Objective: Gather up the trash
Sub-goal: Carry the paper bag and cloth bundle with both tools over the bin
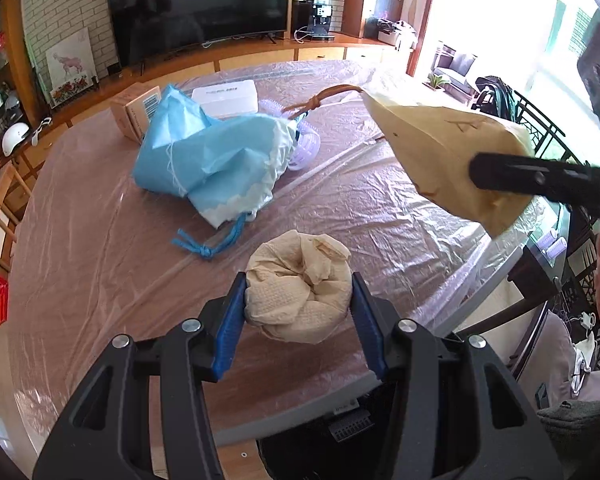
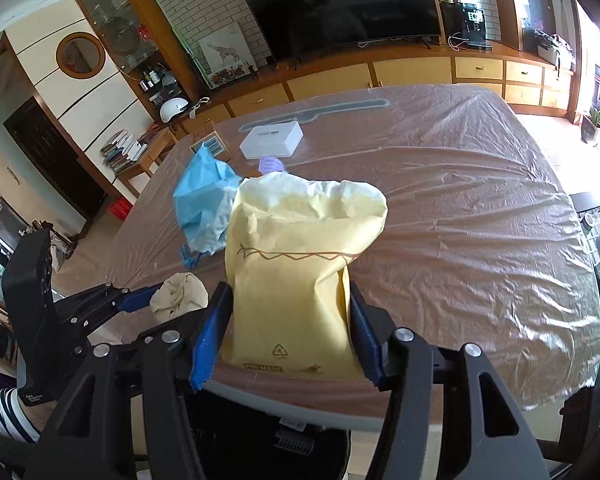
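Note:
My left gripper (image 1: 298,300) is shut on a crumpled beige paper towel wad (image 1: 298,286), held just above the near edge of the table; the same wad (image 2: 178,296) shows at lower left in the right wrist view. My right gripper (image 2: 290,318) is shut on a yellow paper bag (image 2: 296,276), which stands up between the blue pads with its mouth open at the top. From the left wrist view that bag (image 1: 448,156) hangs at the right, above the table. A crumpled blue drawstring bag (image 1: 212,160) lies on the table beyond both grippers.
The table (image 2: 480,208) is covered with crinkled clear plastic. A white box (image 1: 226,98), a cardboard box (image 1: 136,110) and lilac hair rollers (image 1: 306,148) lie at its far side. A dark bin (image 2: 260,444) sits below the near edge. Chairs (image 1: 540,132) stand on the right.

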